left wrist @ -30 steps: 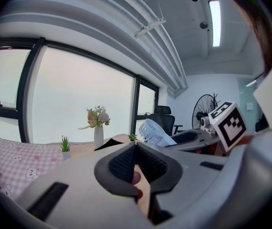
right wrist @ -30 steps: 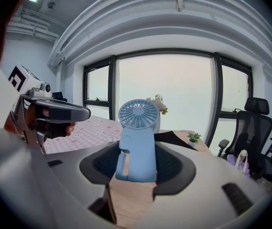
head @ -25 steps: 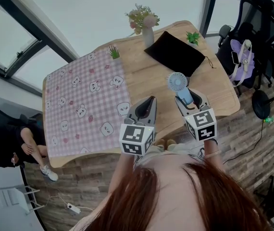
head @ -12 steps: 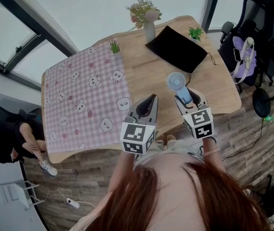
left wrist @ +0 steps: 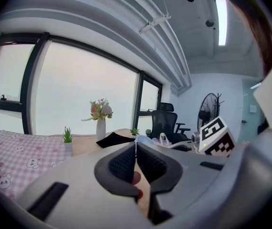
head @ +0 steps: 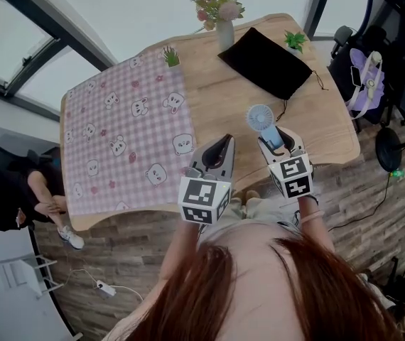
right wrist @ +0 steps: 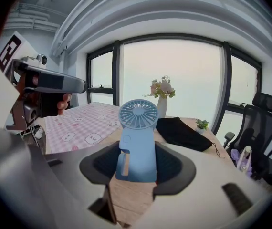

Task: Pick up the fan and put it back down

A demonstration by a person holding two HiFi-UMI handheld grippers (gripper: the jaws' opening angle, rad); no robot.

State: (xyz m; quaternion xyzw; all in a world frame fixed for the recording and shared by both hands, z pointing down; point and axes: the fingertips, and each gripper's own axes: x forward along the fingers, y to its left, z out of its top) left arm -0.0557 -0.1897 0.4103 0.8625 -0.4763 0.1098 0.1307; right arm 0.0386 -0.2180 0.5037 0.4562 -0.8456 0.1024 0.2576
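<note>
Over table [head: 217,105] near right: one fan [head: 262,118], upright, clamped in your right gripper [head: 277,139], tilted down. Your left gripper [head: 220,144] just beside, closed, empty. Far: one vase [head: 224,34], two plants [head: 170,57], one pouch [head: 266,62].

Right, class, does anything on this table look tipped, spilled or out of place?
Nothing stands out. The fan is upright in the right claw, the vase of flowers stands straight, the black pouch lies flat and the checked cloth is smooth on the table.
</note>
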